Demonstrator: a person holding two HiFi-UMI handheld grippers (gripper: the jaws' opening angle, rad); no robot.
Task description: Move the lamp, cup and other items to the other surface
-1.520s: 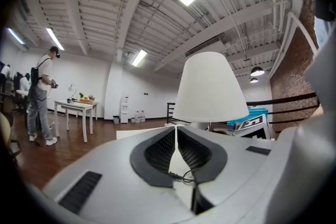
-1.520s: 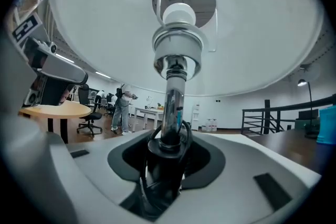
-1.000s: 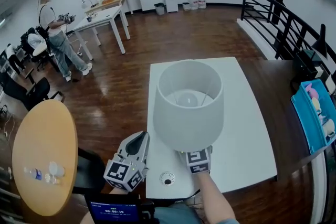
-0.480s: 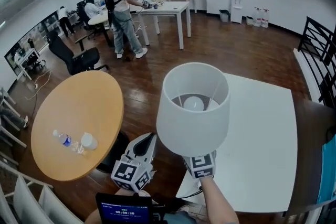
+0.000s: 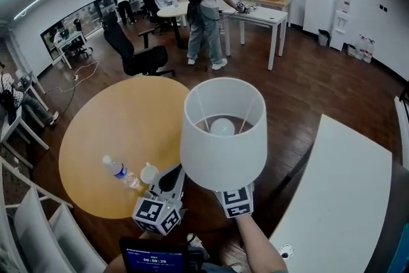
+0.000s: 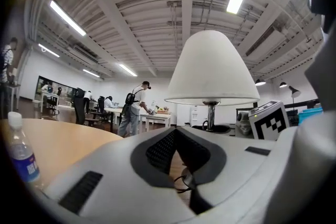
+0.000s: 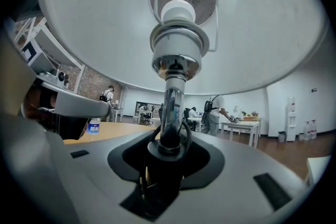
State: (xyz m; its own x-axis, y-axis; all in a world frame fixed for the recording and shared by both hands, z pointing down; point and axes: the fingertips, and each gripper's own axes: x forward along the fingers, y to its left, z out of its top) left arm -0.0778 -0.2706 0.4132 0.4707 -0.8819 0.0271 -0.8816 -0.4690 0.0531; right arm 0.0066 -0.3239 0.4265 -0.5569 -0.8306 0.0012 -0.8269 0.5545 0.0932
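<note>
A lamp with a white shade (image 5: 223,134) and chrome stem (image 7: 172,107) is held upright in the air between the two tables. My right gripper (image 5: 234,196) is shut on the stem's base (image 7: 169,152), and a black cord loops around it there. My left gripper (image 5: 171,177) hangs just left of the lamp, jaws shut with nothing clearly between them (image 6: 176,131). It hovers over the near edge of the round wooden table (image 5: 108,124). On that table stand a water bottle (image 5: 118,169) and a small white cup (image 5: 149,172), close to my left gripper's tips.
The white rectangular table (image 5: 348,195) lies at the lower right. A person (image 5: 208,6) stands at white desks far behind, with a black office chair (image 5: 137,51) nearer. White chairs (image 5: 38,227) sit at the lower left.
The view swung left from the white table to the round wooden table, and the lamp came along in my right gripper. My left gripper's jaws closed.
</note>
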